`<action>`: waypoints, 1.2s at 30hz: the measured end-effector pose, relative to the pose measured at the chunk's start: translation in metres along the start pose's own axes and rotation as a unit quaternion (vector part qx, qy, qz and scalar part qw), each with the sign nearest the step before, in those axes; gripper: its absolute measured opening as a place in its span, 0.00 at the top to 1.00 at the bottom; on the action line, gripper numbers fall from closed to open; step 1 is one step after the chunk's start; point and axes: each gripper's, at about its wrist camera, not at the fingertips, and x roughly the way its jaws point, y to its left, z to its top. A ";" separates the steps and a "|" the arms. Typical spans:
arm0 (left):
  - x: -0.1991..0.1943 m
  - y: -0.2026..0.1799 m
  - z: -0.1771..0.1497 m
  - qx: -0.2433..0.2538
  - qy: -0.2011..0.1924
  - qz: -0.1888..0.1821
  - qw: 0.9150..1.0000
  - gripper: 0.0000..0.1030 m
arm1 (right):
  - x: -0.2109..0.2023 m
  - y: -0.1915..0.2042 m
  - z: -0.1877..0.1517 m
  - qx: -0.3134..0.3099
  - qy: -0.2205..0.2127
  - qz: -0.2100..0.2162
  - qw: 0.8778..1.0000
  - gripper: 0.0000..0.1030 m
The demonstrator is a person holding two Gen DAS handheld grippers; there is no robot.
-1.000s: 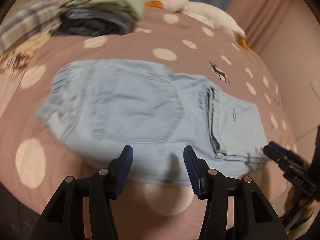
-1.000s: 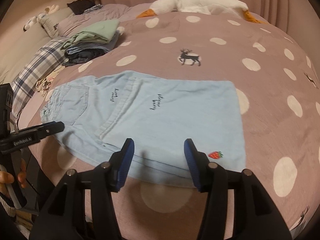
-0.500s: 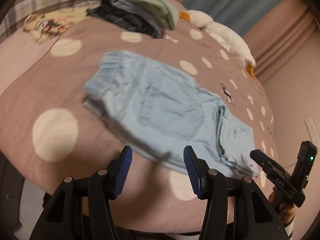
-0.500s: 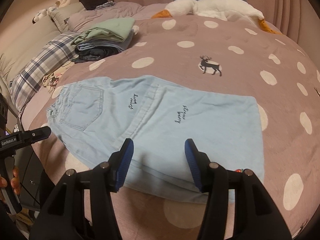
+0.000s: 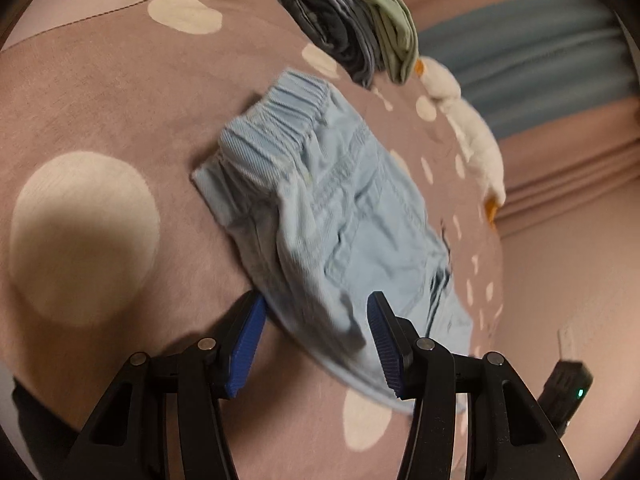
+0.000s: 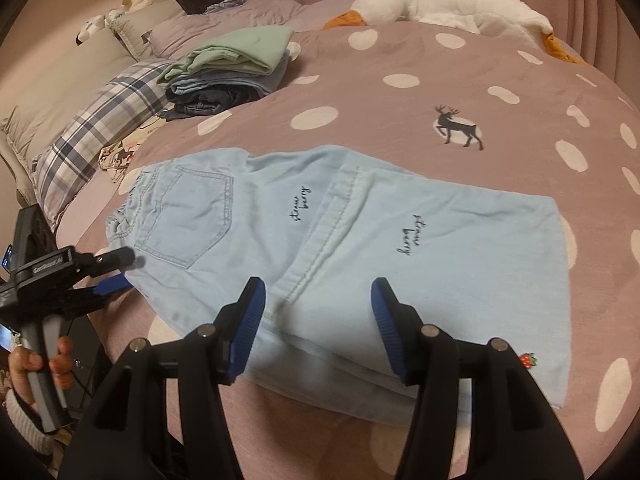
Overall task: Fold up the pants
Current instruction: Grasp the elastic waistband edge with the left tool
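Plainly, the light blue pants (image 6: pixel 348 248) lay flat across the near half of the bed, on a mauve bedspread (image 6: pixel 400 104) dotted with cream spots, already folded over so that one cuff edge crossed the middle of the cloth. Their elastic waistband (image 5: pixel 280 120) sat at the left end, and a back pocket (image 6: pixel 188 216) faced up just beside it.

The left tongs (image 5: pixel 316 340) stood apart over the waist end of the pants, the lower edge of the cloth running between the blue pads (image 5: pixel 244 344) without being pinched. A person's hand (image 6: pixel 36 364) gripped their handle at the bed's edge. The right tongs (image 6: pixel 318 328) also stood apart, above the near edge of the folded legs, with nothing clamped. A small strawberry motif (image 6: pixel 527 360) showed close to the right-hand finger.

Farther back on the bed rested a stack of folded clothes (image 6: pixel 228 76), a green piece on top. A plaid pillow (image 6: pixel 96 136) lay to its left, and a white goose plush (image 6: pixel 448 4) stretched along the far edge.
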 end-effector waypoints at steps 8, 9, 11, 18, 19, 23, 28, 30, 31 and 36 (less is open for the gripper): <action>0.022 0.000 0.032 -0.024 -0.026 -0.016 0.999 0.49 | 0.012 0.003 0.008 -0.003 0.006 0.005 1.000 0.47; 0.025 -0.001 0.035 -0.023 -0.026 -0.015 0.999 0.49 | 0.013 0.003 0.009 -0.001 0.008 0.007 1.000 0.47; 0.030 -0.005 0.043 -0.021 -0.023 -0.008 0.999 0.49 | 0.018 0.003 0.012 -0.001 0.012 0.010 1.000 0.47; 0.020 -0.013 0.040 0.022 -0.026 0.011 0.999 0.75 | 0.040 0.020 0.029 -0.021 0.017 0.049 0.998 0.49; 0.016 -0.014 0.039 0.030 -0.030 0.009 0.999 0.75 | 0.045 0.023 0.031 -0.026 0.019 0.053 0.998 0.54; 0.014 -0.020 0.036 0.071 -0.028 0.031 0.997 0.75 | 0.081 0.033 0.044 -0.028 0.046 0.051 0.997 0.75; 0.015 -0.026 0.035 0.100 -0.025 0.045 0.994 0.75 | 0.104 0.043 0.047 -0.041 0.067 0.046 0.996 0.83; 0.014 -0.026 0.036 0.101 -0.024 0.042 0.994 0.75 | 0.099 0.044 0.046 -0.048 0.072 0.045 0.995 0.83; 0.013 -0.025 0.036 0.101 -0.022 0.041 0.994 0.75 | 0.094 0.044 0.045 -0.044 0.076 0.042 0.995 0.83; 0.014 -0.025 0.036 0.101 -0.019 0.043 0.994 0.75 | 0.072 0.055 0.024 -0.062 0.096 0.047 0.992 0.81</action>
